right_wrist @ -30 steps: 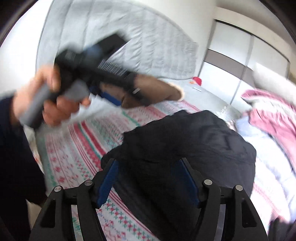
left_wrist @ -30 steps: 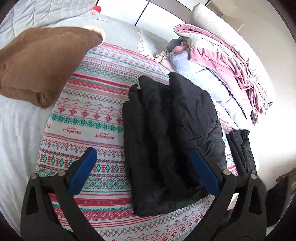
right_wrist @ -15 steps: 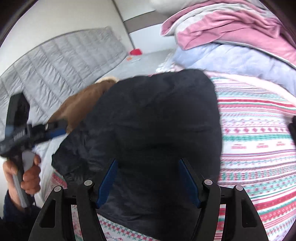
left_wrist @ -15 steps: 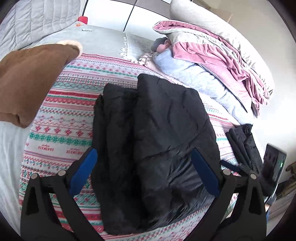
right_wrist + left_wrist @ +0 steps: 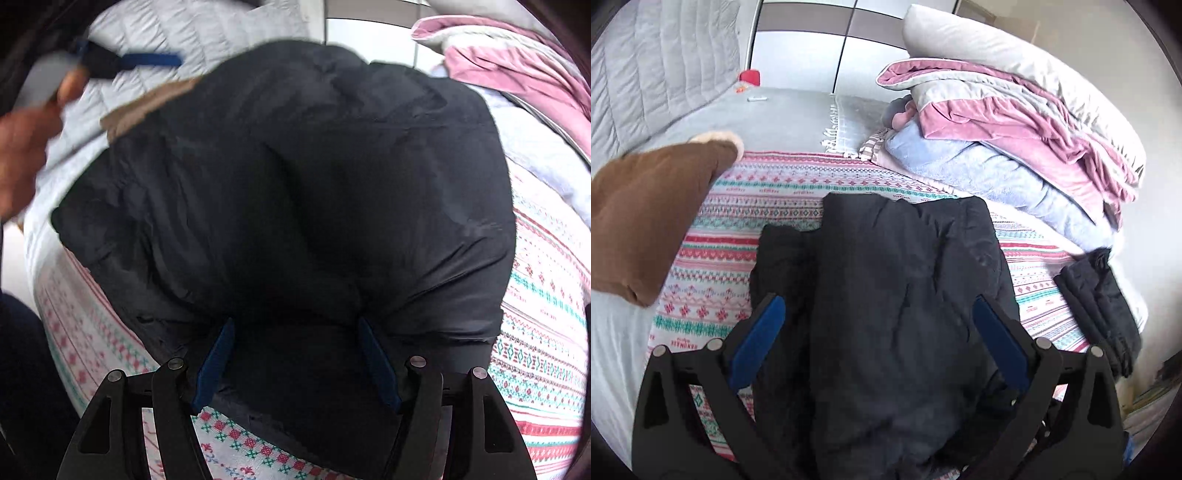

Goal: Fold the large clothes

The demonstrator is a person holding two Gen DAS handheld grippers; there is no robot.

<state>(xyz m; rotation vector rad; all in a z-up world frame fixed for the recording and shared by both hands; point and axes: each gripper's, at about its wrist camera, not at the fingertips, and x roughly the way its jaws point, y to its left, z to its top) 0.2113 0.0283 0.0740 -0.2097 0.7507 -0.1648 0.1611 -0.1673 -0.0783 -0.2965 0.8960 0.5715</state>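
Jacket [image 5: 905, 295], black and puffy, lies folded on the patterned blanket [image 5: 713, 266] on the bed, long axis running from 6 to 12 o'clock between both sets of jaws. The left gripper [image 5: 877, 336] hovers above it, jaws wide apart. The right gripper [image 5: 295, 363] is nearer, jaws apart with fabric bulging between them, not clamped. Since a second ago, both grippers have closed in; the jacket now fills the right view.
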